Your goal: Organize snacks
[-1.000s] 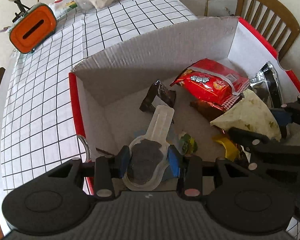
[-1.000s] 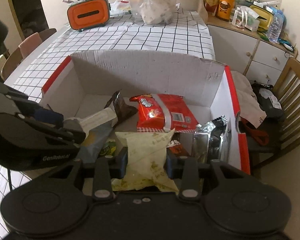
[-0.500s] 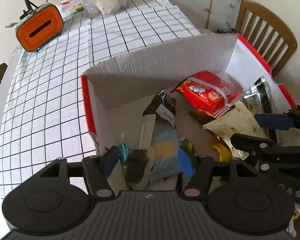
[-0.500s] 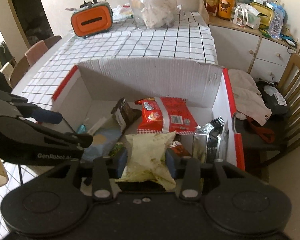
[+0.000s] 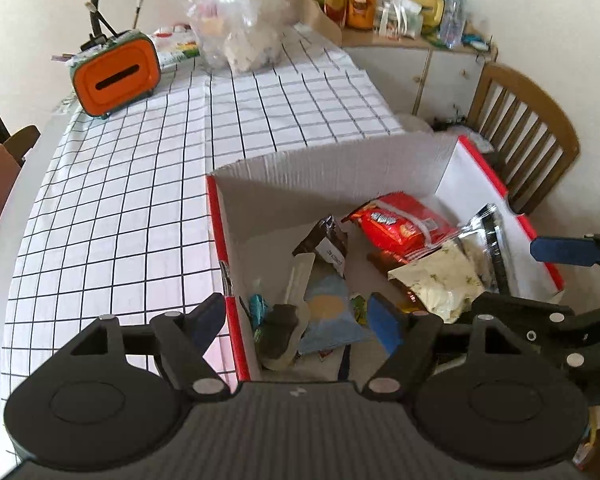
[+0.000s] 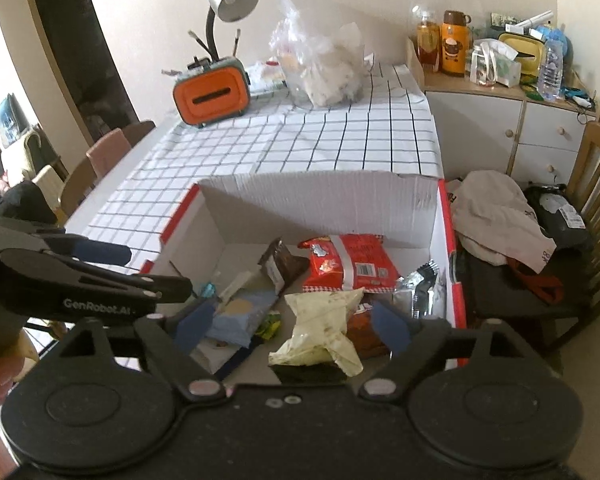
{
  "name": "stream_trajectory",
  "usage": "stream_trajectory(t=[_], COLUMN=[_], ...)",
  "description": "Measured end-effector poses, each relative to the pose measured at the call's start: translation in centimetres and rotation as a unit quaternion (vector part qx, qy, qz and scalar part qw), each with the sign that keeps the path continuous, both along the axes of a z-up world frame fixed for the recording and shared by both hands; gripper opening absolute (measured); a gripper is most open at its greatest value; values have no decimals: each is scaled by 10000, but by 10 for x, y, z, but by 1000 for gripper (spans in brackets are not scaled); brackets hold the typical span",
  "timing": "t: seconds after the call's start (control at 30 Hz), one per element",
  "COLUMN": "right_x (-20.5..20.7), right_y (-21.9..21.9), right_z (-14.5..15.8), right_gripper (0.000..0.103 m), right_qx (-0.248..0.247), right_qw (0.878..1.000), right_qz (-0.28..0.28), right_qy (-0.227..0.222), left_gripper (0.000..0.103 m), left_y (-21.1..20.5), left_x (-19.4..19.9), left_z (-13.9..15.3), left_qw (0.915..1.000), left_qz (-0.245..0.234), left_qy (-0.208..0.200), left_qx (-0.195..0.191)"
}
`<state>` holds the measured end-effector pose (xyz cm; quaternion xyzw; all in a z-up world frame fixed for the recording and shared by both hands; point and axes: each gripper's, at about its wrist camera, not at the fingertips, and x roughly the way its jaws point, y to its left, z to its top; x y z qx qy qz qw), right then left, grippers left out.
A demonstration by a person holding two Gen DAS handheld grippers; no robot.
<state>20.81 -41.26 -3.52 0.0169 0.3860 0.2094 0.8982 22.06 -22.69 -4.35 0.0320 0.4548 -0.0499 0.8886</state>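
A red-and-white cardboard box [image 5: 236, 216] [image 6: 324, 204] holds several snacks: a red packet [image 5: 400, 226] [image 6: 346, 266], a cream bag [image 5: 440, 280] [image 6: 320, 328], a dark wrapper [image 5: 326, 240], a silver packet [image 5: 490, 240], a blue packet [image 5: 328, 320] and a clear-wrapped dark snack [image 5: 280, 332]. My left gripper [image 5: 296, 322] is open and empty above the box's near left corner. My right gripper [image 6: 294, 324] is open above the near edge, with the cream bag lying loose between its fingers.
The box sits at the near end of a checked tablecloth [image 5: 140, 184]. An orange tissue holder [image 5: 116, 74], a lamp and a plastic bag [image 5: 240, 36] stand at the far end. A wooden chair [image 5: 528, 152] with clothes and a cluttered cabinet [image 6: 500, 120] are on the right.
Both grippers opened and drew back and up. The left one let go of the clear-wrapped dark snack; the right one let go of the cream bag. Both snacks now lie in the box.
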Motion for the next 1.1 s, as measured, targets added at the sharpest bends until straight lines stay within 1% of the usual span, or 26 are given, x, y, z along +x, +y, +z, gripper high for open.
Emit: stream_trajectory(t=[0.1, 0.2, 0.3, 0.4, 0.5, 0.53, 0.57, 0.67, 0.8, 0.93, 1.1], right_x=[-10, -18, -28, -36, -46, -50, -52, -59, -65, -68, -72], right_y=[-4, -7, -10, -9, -9, -9, -8, -8, -7, -8, -6], right_z=[8, 16, 24, 31, 38, 41, 43, 46, 48, 47, 46], right_gripper=[92, 97, 100, 101, 103, 103, 103, 103, 103, 103, 103], right_qx=[55, 156, 287, 288, 316, 316, 296, 296, 297, 428, 221], right_qw=[9999, 9995, 9987, 9977, 9964, 9959, 9954, 9938, 9929, 9925, 9914], right_qz=[12, -11, -26, -35, -44, -36, -37, -53, -67, -189, -245], right_qy=[-143, -273, -429, -613, -779, -842, -910, -1071, -1149, -1125, -1269], left_gripper=[78, 83, 84, 87, 95, 100, 101, 103, 103, 103, 103], left_y=[2, 2, 3, 5, 7, 7, 8, 10, 12, 12, 12], left_x=[-13, -28, -39, -47, -55, -58, -60, -67, -75, -80, -83], left_z=[11, 23, 33, 38, 41, 41, 41, 43, 45, 46, 47], left_qw=[9998, 9991, 9982, 9974, 9968, 9967, 9965, 9955, 9944, 9937, 9939], left_qz=[-21, -29, -20, -26, 26, 50, 49, 41, 77, 91, 128], left_qy=[-174, -397, -562, -657, -730, -747, -765, -829, -871, -945, -965], left_qx=[-81, -151, -228, -292, -333, -311, -335, -466, -599, -599, -517])
